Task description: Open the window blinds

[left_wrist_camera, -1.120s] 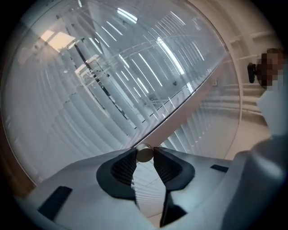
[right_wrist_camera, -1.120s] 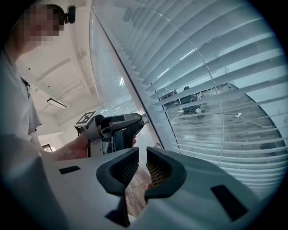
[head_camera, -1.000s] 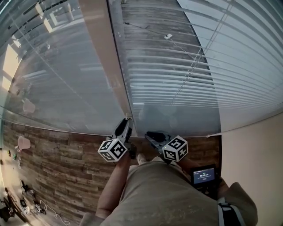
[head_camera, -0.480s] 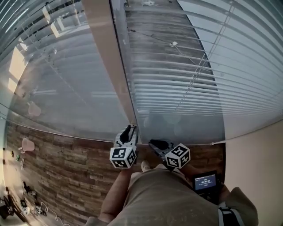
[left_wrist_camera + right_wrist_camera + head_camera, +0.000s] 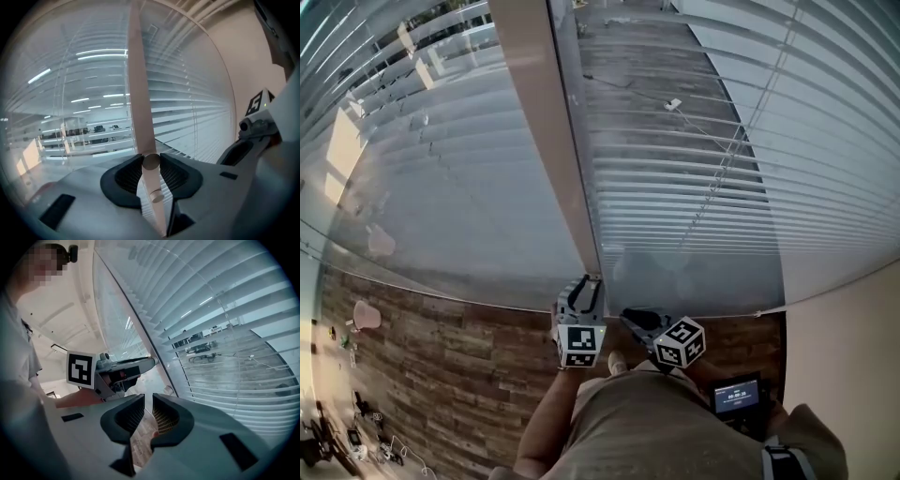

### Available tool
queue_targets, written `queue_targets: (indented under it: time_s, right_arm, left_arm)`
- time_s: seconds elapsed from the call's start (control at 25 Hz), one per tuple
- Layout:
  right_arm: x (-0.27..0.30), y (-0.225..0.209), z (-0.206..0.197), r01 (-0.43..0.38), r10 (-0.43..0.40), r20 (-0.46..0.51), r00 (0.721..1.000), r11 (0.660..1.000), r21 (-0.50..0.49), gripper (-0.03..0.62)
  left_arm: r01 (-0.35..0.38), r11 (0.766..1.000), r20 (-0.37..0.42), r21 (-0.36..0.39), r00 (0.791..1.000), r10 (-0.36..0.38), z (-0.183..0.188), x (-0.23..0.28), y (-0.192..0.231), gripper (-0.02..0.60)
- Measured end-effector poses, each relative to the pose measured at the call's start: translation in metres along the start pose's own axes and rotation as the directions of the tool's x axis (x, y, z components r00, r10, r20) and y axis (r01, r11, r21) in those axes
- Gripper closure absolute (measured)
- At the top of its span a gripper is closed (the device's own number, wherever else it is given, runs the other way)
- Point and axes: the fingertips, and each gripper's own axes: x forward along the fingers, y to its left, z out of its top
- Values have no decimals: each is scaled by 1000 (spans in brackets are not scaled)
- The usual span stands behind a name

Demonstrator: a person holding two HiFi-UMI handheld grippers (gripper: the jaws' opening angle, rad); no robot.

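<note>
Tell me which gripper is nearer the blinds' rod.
Left. The left gripper is clamped on the rod, held between its jaws. The right gripper is shut and empty, just right of the rod, not touching it.

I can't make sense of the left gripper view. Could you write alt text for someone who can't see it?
The left tool clamps its two dark jaws on a pale round control rod that runs up the middle of the frame. Behind it hang white horizontal slatted blinds, with a lit room showing through at left.
</note>
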Motion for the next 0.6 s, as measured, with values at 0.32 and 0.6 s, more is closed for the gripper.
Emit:
queue_targets:
  time_s: [0.32, 0.6]
  right_arm:
    - [1, 5, 2, 11, -11, -8, 1000, 1000, 5, 537]
    - [6, 10, 9, 14, -14, -3, 1000, 1000, -15, 537]
  left_arm:
    - [-36, 953, -24, 300, 999, 46, 5, -3, -6, 448]
    - [-29, 879, -23, 477, 999, 45, 13, -5, -11, 448]
